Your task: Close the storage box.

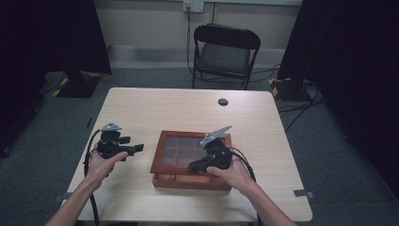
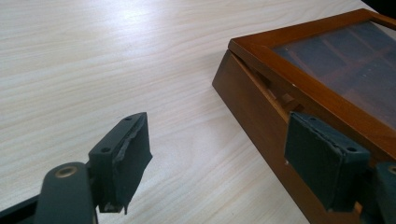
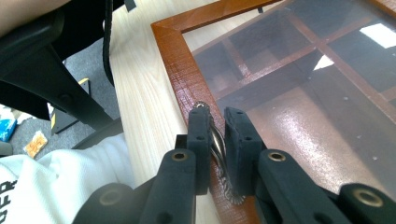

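Item: wooden compartment box (image 1: pixel 192 181) with a glass-panelled hinged lid (image 1: pixel 162 153). It sits on the light wood table (image 1: pixel 188 110), near the front edge and right of centre. Through the glass I see dividers and compartments; whether anything lies in them I cannot tell.

Item: right gripper (image 3: pixel 217 135). My right hand (image 1: pixel 235 174) holds it over the front rim of the lid. In the right gripper view its jaws are clamped on a small twisted metal handle (image 3: pixel 218 144) fixed to the lid frame, one pad on each side of it.

Item: left gripper (image 2: pixel 217 158). My left hand (image 1: pixel 99 162) holds it just left of the box, pointing at the box's side. Its jaws stand wide apart and hold nothing; one pad (image 2: pixel 133 149) hangs over bare table, the other overlaps the box wall in the view, and contact cannot be told.

Item: lid state. In the left gripper view a narrow gap shows between lid and base at the near corner, so the lid looks slightly raised.

Step in hand, as I judge it: opening the lid by its handle.

Next move calls for: lifting the handle in an arc about the rear hinge without slipping off the thin metal. The left gripper can steady the base if it starts to slide.

Other: black folding chair (image 1: pixel 226 52) beyond the table.
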Available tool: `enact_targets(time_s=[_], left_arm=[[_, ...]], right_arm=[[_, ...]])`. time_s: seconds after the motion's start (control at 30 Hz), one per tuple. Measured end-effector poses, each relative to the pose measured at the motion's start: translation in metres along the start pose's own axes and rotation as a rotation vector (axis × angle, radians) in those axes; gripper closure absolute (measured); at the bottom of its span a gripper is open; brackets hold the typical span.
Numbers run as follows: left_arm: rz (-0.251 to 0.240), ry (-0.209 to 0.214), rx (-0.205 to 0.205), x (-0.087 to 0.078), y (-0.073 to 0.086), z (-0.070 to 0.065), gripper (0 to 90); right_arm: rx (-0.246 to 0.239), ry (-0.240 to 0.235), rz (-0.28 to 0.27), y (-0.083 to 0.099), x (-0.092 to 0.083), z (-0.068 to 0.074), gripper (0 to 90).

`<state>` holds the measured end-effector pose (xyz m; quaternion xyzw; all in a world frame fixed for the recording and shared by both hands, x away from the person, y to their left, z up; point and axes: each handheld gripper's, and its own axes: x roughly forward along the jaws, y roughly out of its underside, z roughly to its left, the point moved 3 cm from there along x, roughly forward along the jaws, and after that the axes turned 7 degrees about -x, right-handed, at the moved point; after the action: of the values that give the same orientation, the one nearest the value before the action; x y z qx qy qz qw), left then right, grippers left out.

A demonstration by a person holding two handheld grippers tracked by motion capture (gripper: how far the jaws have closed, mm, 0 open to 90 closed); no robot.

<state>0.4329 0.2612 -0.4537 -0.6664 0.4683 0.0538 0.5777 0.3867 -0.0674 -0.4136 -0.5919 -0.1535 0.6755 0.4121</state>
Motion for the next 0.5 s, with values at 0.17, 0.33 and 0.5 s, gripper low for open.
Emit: enact_targets(time_s=[0.17,0.33,0.5], left_arm=[[0.006,0.004,0.01,0.001,0.0,0.0,22.1],[0.009,0.004,0.014,0.001,0.0,0.0,22.1],[0.014,0.001,0.015,0.001,0.0,0.0,22.1]], right_arm=[[0.008,-0.012,0.035,0.006,0.008,-0.001,81.6],[0.004,-0.013,0.061,0.009,0.013,-0.002,81.6],[0.01,-0.023,0.074,0.011,0.017,-0.003,81.8]])
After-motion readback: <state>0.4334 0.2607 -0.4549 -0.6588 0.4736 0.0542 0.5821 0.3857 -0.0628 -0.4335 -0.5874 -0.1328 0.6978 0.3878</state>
